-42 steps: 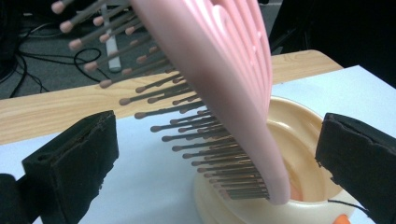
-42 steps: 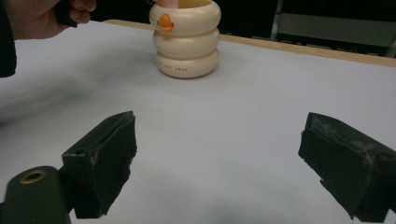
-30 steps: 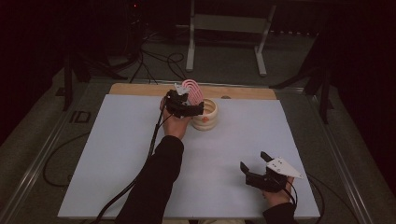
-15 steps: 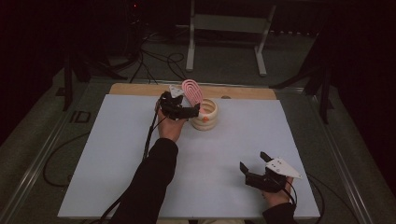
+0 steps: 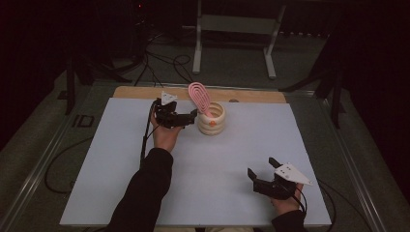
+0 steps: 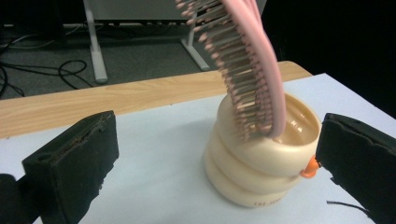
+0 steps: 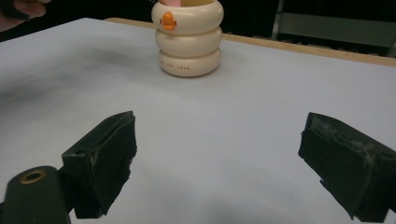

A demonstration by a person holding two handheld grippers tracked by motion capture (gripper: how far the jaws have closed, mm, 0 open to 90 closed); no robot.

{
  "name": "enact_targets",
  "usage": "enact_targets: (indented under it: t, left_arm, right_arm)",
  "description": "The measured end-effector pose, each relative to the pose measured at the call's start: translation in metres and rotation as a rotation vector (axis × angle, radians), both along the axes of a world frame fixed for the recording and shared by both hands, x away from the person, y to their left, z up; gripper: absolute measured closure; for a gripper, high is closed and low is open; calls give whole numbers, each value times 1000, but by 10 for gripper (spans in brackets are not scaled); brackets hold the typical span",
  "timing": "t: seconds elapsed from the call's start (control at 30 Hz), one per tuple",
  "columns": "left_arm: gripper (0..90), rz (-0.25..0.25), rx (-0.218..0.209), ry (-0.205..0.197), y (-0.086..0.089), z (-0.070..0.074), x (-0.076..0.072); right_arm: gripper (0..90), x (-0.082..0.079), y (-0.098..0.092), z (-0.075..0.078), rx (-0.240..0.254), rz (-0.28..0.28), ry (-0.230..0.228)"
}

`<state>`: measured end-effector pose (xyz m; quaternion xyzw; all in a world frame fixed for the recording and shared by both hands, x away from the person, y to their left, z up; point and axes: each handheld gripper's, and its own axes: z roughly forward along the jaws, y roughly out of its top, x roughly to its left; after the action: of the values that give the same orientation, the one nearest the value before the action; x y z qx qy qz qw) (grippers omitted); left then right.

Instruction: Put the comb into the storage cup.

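A cream ringed cup [image 5: 211,121] with an orange spot stands at the back middle of the table. A pink hairbrush [image 5: 199,96] stands in it, head up and leaning left. My left gripper [image 5: 189,120] is open just left of the cup, its jaws pointing at it, nothing between them. In the left gripper view the cup [image 6: 261,158] and the brush bristles [image 6: 243,70] sit between the spread jaws of that gripper [image 6: 215,140], closer to the right jaw. My right gripper [image 5: 261,167] rests open at the near right; its view shows the cup [image 7: 189,39] far ahead.
A pale mat [image 5: 96,169] covers the table, with a wooden strip [image 5: 251,95] along the far edge. A metal stand [image 5: 232,29] and cables lie on the floor beyond. A hand [image 7: 18,14] shows at the top left of the right gripper view.
My left gripper has drawn back to the left, away from the cup. The brush stays standing in the cup. The right gripper has not moved.
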<state>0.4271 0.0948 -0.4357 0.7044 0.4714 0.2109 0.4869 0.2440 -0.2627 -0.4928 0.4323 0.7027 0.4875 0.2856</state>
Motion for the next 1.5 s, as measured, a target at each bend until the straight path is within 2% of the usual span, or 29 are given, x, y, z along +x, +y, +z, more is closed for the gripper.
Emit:
enact_targets:
  t: [0.17,0.53,0.83,0.93,1.2,1.33,1.5]
  left_arm:
    - [2,-23,-14,6,11,-2,-9]
    - [2,-43,-16,22,28,-4,-22]
    - [2,-78,17,17,36,0,-33]
    - [2,-96,49,5,39,0,-43]
    - [2,-123,63,-1,44,-2,-54]
    - [2,-123,98,-8,49,-10,-68]
    - [2,-126,91,-5,54,-19,-78]
  right_arm:
    - [106,0,1,0,-1,2,1]
    - [105,-1,2,0,-2,5,2]
    - [106,0,2,-1,-4,5,1]
    - [105,-1,3,-1,-4,4,2]
    - [106,-1,3,-1,-5,5,3]
    - [106,-1,4,-1,-5,6,3]
    - [106,-1,4,-1,-9,8,0]
